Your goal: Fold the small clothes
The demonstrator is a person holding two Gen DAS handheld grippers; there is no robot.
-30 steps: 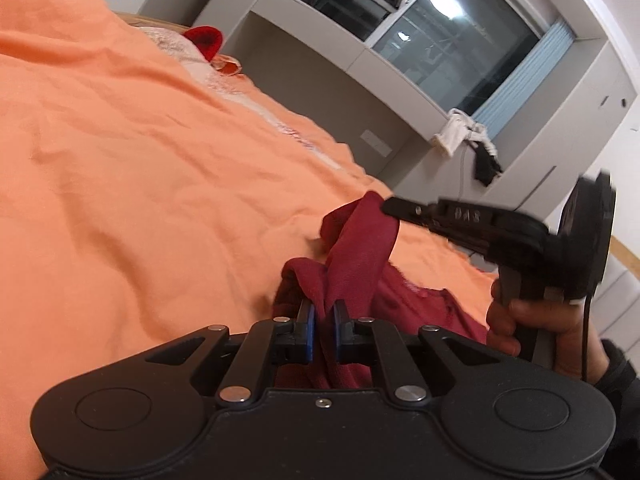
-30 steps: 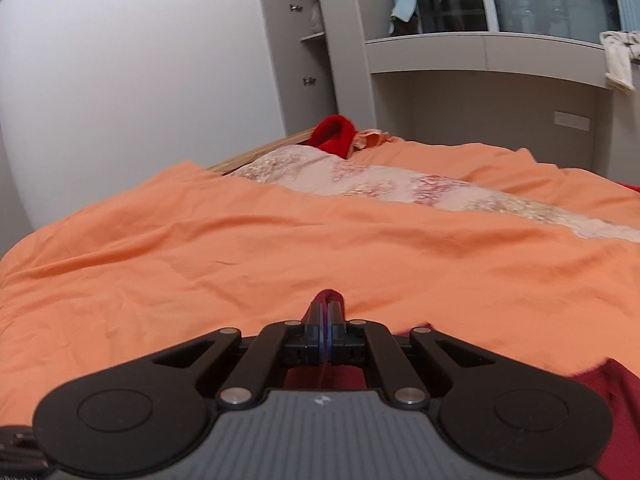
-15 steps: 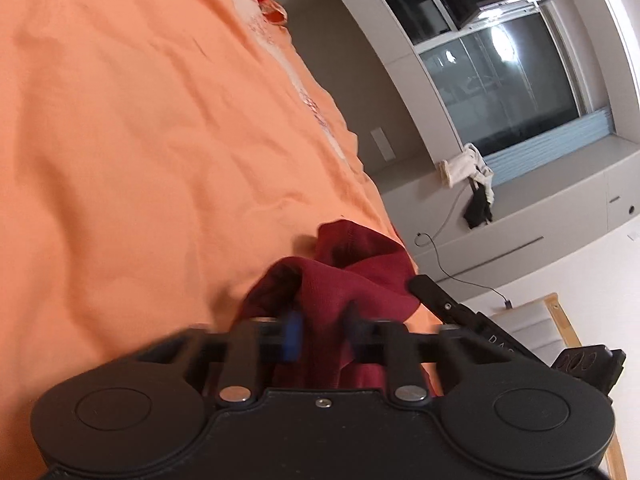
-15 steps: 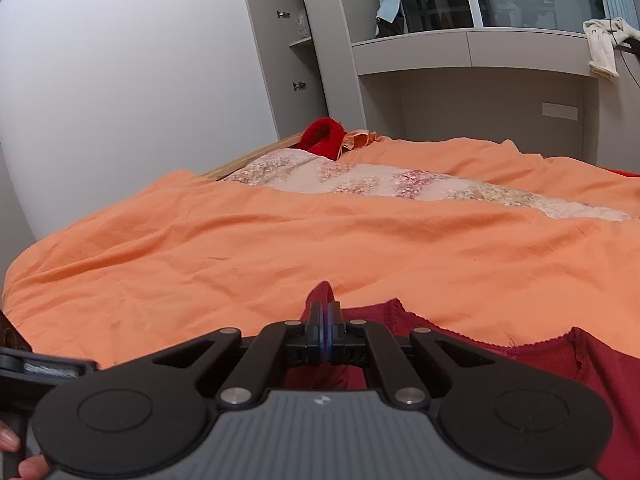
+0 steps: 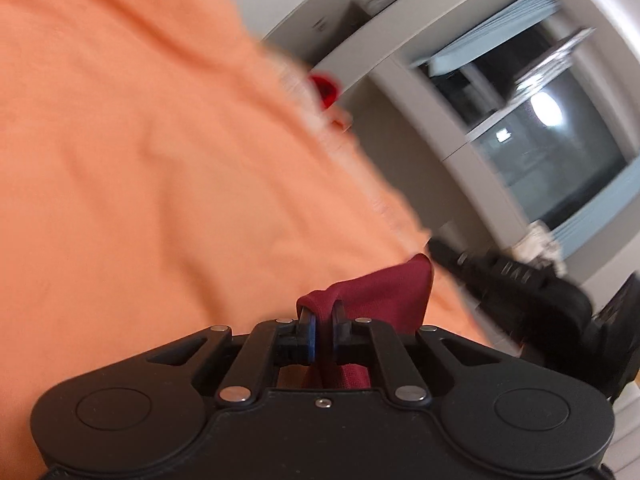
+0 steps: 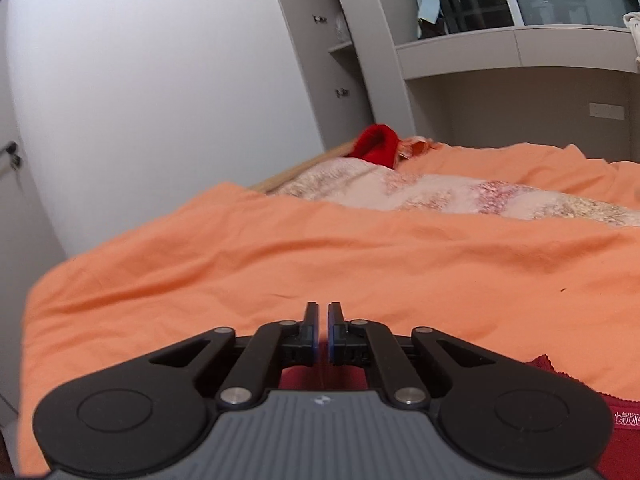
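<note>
Orange bedspread (image 6: 360, 256) covers the bed, with a floral quilt (image 6: 440, 196) and a bright red item (image 6: 376, 144) at its far end, under grey shelving and a window. Near the bedspread's front edge lies the dark red garment (image 5: 384, 292). Left gripper (image 5: 323, 316) is clamped on a raised fold of it. Right gripper (image 6: 323, 312) has just been opening; a narrow empty gap shows between its jaws, above the garment.
</note>
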